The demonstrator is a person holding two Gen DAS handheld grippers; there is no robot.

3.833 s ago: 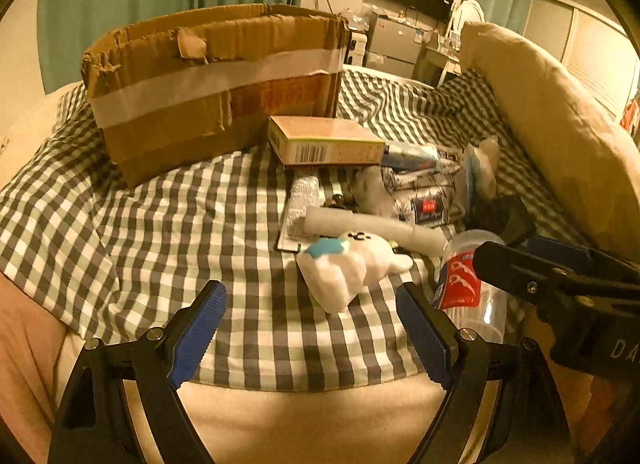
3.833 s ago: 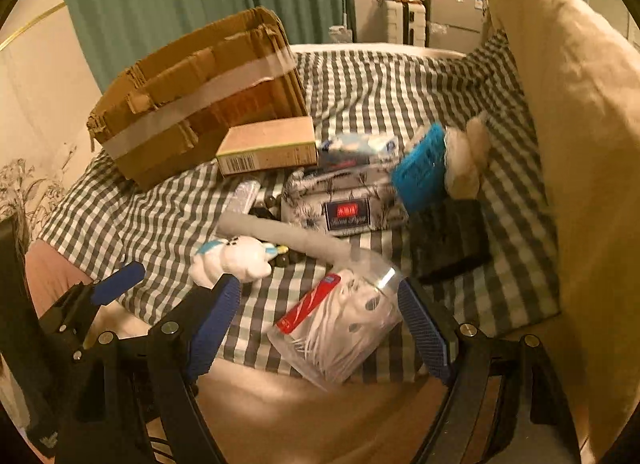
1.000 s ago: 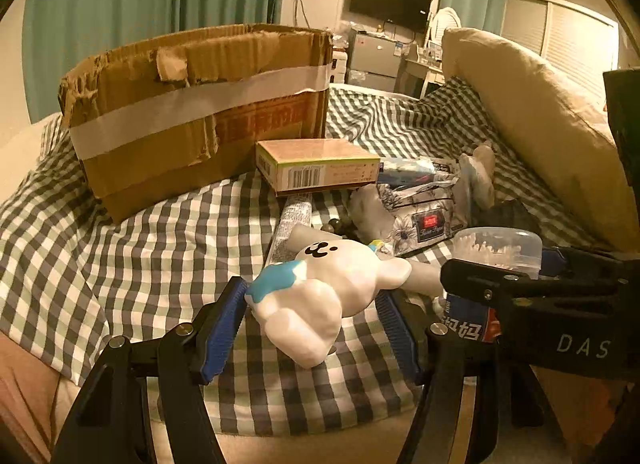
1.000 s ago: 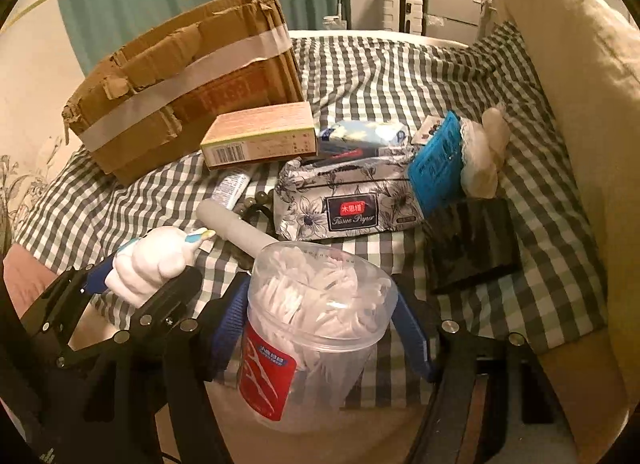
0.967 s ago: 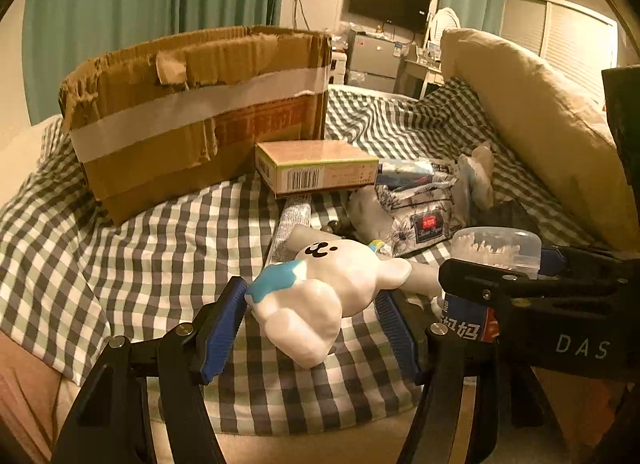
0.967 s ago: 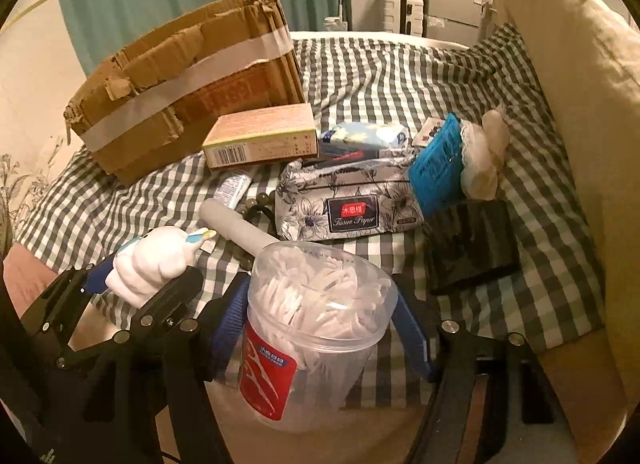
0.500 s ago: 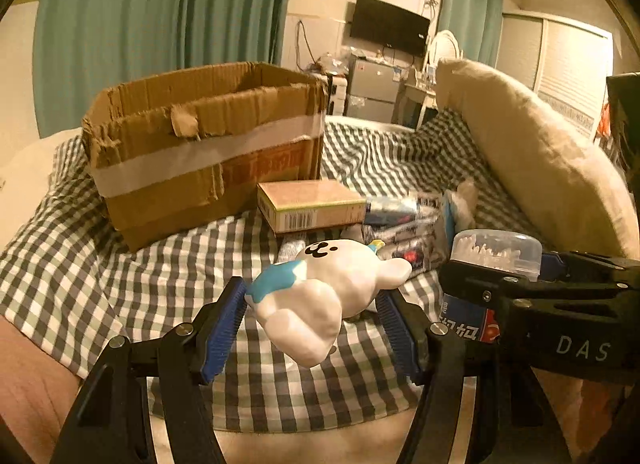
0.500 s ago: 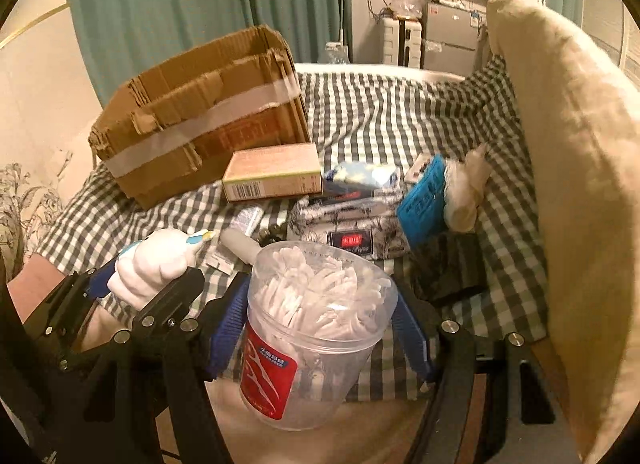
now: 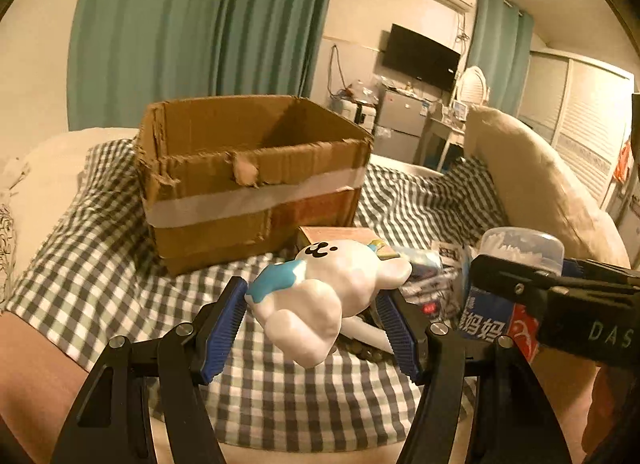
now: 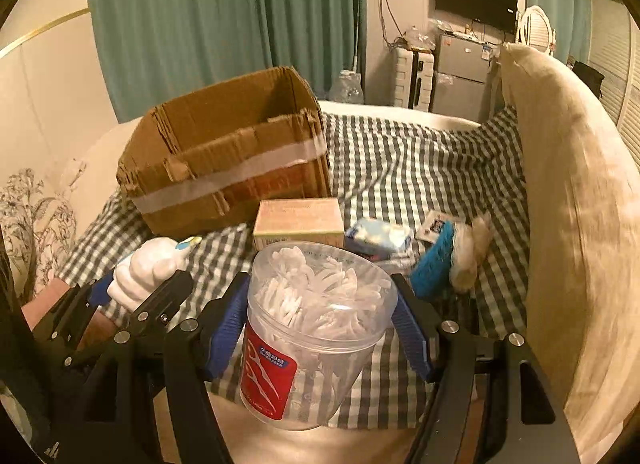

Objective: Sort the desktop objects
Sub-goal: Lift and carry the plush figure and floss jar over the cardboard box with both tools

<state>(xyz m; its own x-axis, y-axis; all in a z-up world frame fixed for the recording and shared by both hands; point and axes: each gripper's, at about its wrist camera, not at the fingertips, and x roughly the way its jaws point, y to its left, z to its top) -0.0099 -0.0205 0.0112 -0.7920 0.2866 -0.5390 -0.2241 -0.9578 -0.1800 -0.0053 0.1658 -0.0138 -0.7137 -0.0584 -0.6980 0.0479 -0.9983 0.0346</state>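
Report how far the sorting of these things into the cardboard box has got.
Done: nothing that shows; the visible inside of the cardboard box is bare. In hand: the left gripper is clamped on the white bunny toy, and the right gripper on the clear floss-pick jar, both lifted off the checked blanket. Left: the small pink carton, blue brush and tissue pack.

A white rabbit figure with a blue patch was held tilted above the checked bed. A clear tub of floss picks, red-labelled, was held upright beside it. An open, torn cardboard box stood behind, a small pink carton before it.
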